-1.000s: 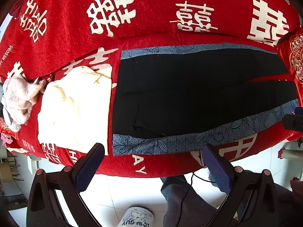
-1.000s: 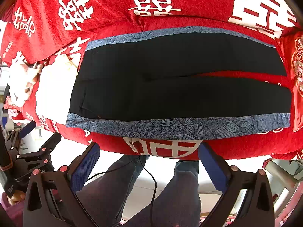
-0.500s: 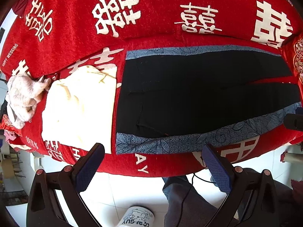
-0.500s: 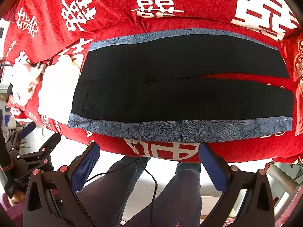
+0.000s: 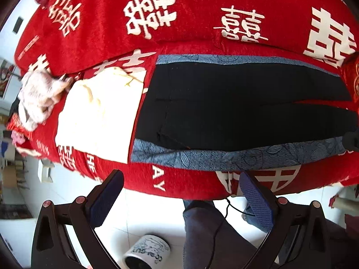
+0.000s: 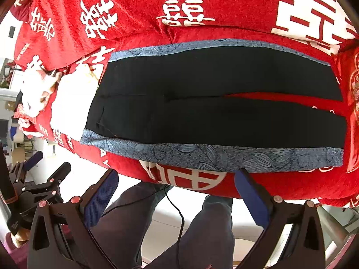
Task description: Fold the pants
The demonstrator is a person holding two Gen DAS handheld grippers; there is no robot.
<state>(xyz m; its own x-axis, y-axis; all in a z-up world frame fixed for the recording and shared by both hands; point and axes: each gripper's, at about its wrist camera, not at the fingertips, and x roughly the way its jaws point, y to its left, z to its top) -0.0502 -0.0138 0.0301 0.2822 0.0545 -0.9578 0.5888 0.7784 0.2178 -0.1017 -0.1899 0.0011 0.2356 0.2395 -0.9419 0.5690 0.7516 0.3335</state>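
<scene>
Black pants [image 5: 235,107] with blue leaf-patterned side bands lie flat on a red sofa cover, waist at the left, legs running right; they also show in the right wrist view [image 6: 213,107]. The two legs part slightly toward the right. My left gripper [image 5: 179,192] is open and empty, hovering off the sofa's front edge below the waist end. My right gripper [image 6: 177,190] is open and empty, off the front edge below the middle of the near leg. The left gripper also appears in the right wrist view [image 6: 42,168].
A folded cream garment [image 5: 101,116] lies left of the waist, with a crumpled pale pink cloth [image 5: 38,98] beyond it. A red embroidered cushion [image 6: 353,103] sits at the right end. A white mug [image 5: 148,253] stands on the floor. The person's legs [image 6: 202,228] are below the grippers.
Both grippers have drifted slightly, so the pants sit a bit lower and more to the right in both views. Both stay open and empty.
</scene>
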